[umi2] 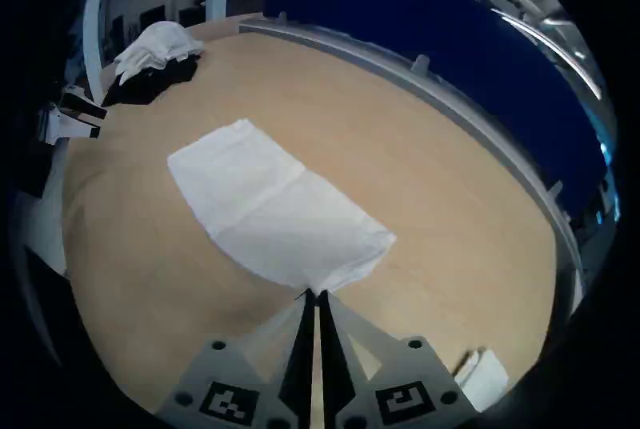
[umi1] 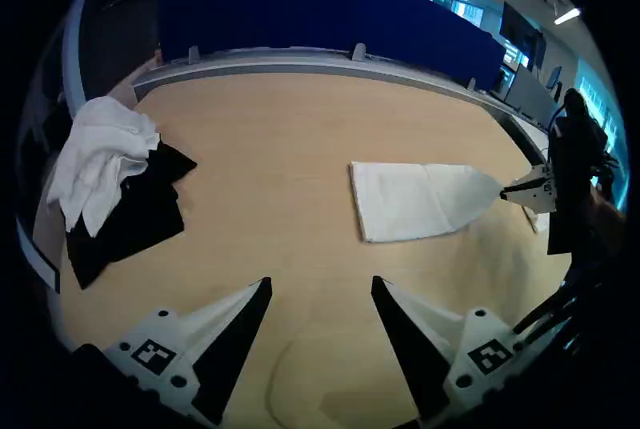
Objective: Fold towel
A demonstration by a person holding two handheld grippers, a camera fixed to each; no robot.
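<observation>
Wooden table [umi1: 280,125] backing onto a blue partition [umi1: 320,17], white towel [umi1: 416,201] lying flat mid-table, right gripper [umi2: 314,294] pinching its corner between closed fingers, left gripper [umi1: 320,283] hovering spread wide, gripping nothing, cloth pile [umi1: 112,181] sitting far off.

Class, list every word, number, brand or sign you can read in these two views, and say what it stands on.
None readable. The square markers on the left gripper and right gripper are black-and-white patterns, not text. The towel is plain.
</observation>
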